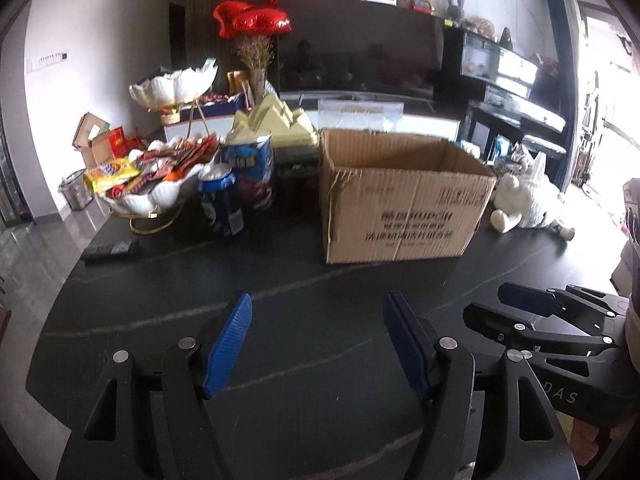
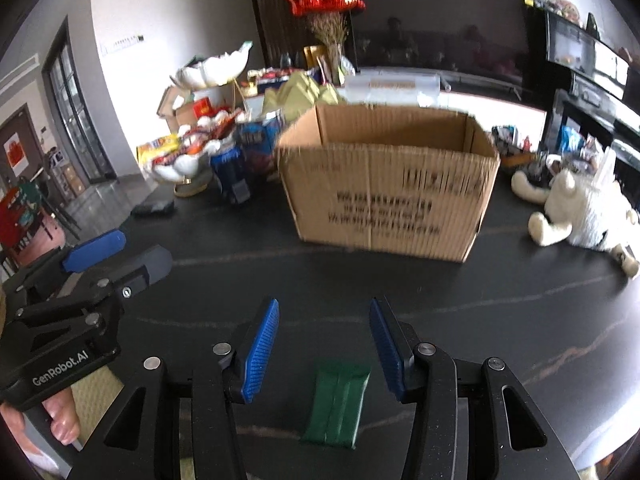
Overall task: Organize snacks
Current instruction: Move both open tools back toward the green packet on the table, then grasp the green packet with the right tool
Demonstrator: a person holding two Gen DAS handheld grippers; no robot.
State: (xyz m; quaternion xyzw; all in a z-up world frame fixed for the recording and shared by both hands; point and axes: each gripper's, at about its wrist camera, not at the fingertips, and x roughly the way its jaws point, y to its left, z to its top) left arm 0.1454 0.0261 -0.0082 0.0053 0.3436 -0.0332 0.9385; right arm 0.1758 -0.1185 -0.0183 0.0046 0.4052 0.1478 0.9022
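Note:
An open cardboard box [image 1: 404, 192] stands on the dark table; it also shows in the right wrist view [image 2: 388, 184]. A green snack packet [image 2: 338, 402] lies flat on the table between and below the blue pads of my right gripper [image 2: 324, 320], which is open and empty. My left gripper [image 1: 318, 320] is open and empty over bare table, short of the box. A white shell bowl [image 1: 160, 196] piled with snack packets stands left of the box, with a blue can [image 1: 222, 204] and a blue tube [image 1: 254, 168] beside it.
A white plush toy [image 2: 588, 216] lies right of the box. A black remote [image 1: 110, 250] lies at the table's left edge. A tiered white bowl [image 1: 174, 88], red heart balloons [image 1: 252, 20] and a TV cabinet stand behind.

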